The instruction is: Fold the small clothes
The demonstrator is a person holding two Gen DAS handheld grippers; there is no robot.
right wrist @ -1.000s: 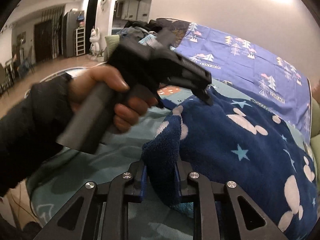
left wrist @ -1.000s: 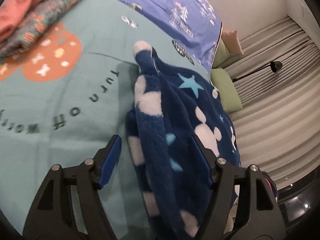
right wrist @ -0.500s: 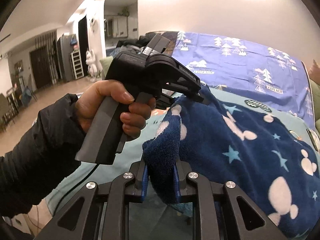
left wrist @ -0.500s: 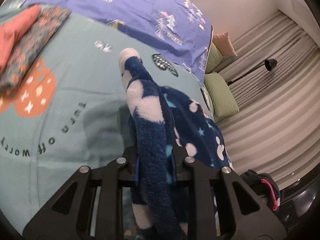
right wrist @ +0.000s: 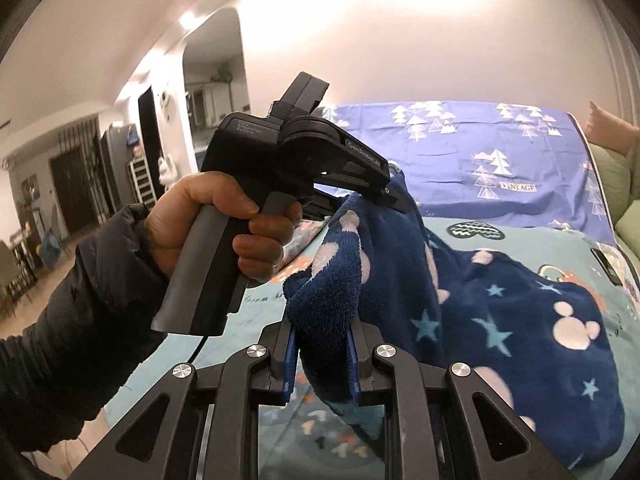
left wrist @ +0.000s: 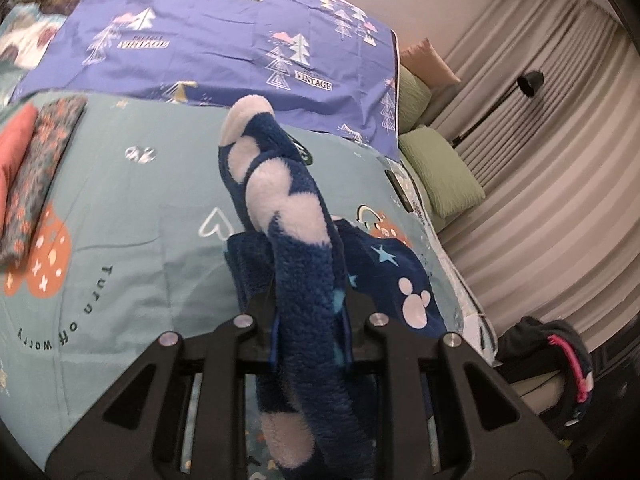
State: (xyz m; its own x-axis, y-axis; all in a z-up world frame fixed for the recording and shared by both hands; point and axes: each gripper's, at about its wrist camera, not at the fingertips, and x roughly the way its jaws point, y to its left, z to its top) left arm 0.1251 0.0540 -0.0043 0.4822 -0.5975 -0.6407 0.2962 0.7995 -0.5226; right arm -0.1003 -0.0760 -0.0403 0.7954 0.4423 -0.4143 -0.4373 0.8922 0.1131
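Observation:
A dark blue fleece garment (left wrist: 296,264) with white mouse heads and light blue stars is held up above the teal bed cover (left wrist: 120,208). My left gripper (left wrist: 310,320) is shut on one edge of it; a fold stands up past the fingers. My right gripper (right wrist: 322,344) is shut on another edge of the same garment (right wrist: 520,320), whose lower part drapes onto the bed. In the right wrist view the left gripper (right wrist: 394,196) and the hand holding it are close above, clamped on the garment's top.
Folded red and patterned clothes (left wrist: 28,176) lie at the bed's far left. A purple tree-print sheet (left wrist: 224,40) covers the far side. Green pillows (left wrist: 440,176), a floor lamp (left wrist: 528,84) and curtains stand to the right. A dark bag (left wrist: 560,360) lies by the bed.
My left gripper closed on the garment's edge and lifted it. Both grippers have risen, so more of the garment hangs off the bed. The right gripper stayed shut.

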